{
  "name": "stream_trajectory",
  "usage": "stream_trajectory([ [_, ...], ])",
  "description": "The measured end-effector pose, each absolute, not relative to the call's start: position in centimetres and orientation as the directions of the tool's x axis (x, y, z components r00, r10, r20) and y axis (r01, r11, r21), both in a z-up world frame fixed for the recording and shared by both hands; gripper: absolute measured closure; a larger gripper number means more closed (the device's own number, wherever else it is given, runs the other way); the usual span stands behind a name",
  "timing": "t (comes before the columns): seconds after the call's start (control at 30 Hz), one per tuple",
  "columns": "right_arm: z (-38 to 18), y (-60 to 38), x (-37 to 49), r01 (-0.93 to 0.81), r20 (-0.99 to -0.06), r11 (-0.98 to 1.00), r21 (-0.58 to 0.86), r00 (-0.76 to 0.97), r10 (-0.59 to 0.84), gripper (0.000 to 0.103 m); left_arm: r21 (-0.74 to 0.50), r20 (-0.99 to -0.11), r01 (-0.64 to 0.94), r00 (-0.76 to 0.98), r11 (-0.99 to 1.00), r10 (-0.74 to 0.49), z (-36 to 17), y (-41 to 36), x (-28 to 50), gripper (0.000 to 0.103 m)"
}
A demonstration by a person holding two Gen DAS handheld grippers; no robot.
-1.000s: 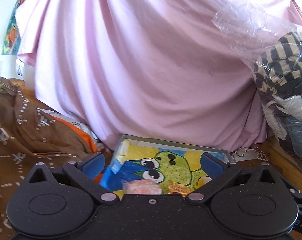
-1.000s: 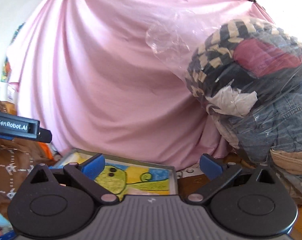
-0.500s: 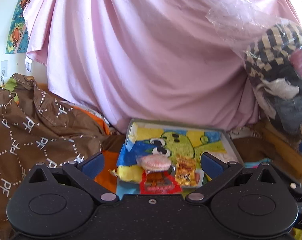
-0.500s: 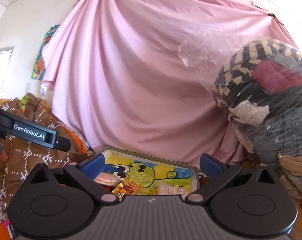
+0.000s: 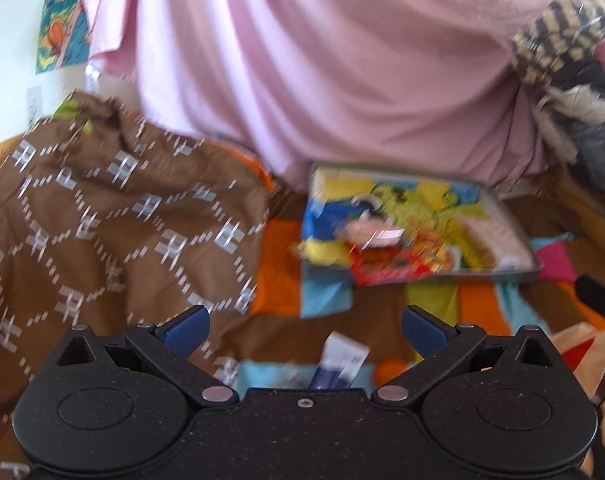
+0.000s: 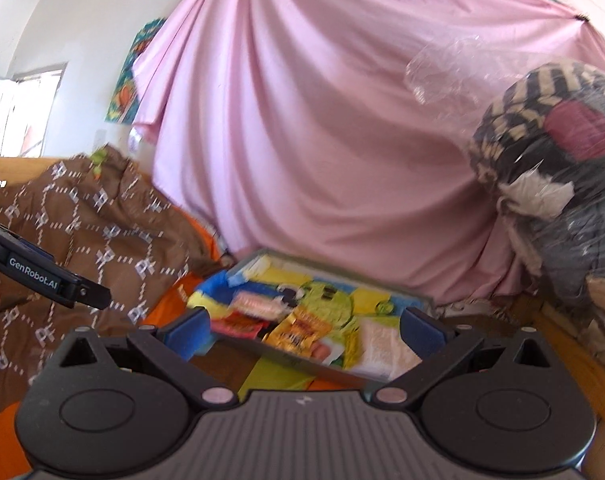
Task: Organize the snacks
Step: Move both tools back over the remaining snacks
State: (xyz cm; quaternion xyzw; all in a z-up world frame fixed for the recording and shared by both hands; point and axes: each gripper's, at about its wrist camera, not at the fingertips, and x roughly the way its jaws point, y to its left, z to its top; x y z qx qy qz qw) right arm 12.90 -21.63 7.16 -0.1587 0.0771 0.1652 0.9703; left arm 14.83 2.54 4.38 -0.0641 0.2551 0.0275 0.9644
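A shallow tray (image 5: 514, 232) (image 6: 416, 298) with a green cartoon picture lies on the patchwork bedding ahead of both grippers. It holds several snack packets: a pink one (image 5: 376, 234) (image 6: 258, 306), a red one (image 5: 386, 268) (image 6: 238, 326), an orange-yellow one (image 6: 298, 330) and a pale one (image 6: 382, 346). My left gripper (image 5: 304, 326) is open and empty, well short of the tray. A blue-and-white packet (image 5: 340, 364) lies on the bedding just under it. My right gripper (image 6: 304, 330) is open and empty, near the tray's front edge.
A pink sheet (image 5: 322, 60) hangs behind the tray. A brown patterned blanket (image 5: 102, 220) is heaped at the left. A clear bag of clothes (image 6: 554, 168) stands at the right. The left gripper's body (image 6: 42, 280) shows at the left of the right wrist view.
Both grippers have pulled back and up from the tray, so more bedding and the whole tray now show. Both stayed open and empty.
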Motion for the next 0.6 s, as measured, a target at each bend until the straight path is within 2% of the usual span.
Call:
stream_trajectory([
  [0.4, 3.4, -19.4, 10.1, -0.484, -0.345, 0.818, -0.311, 0.860, 0.377, 0.000, -0.080, -0.617, -0.067, 0.787, 0.995, 0.004, 0.2, 3.1, 12.1, 0.001],
  [0.6, 1.0, -18.3, 9.3, -0.540, -0.463, 0.788, -0.296, 0.802, 0.376, 0.000, -0.071, -0.661, -0.023, 0.750, 0.997, -0.030, -1.4, 2.8, 11.4, 0.001],
])
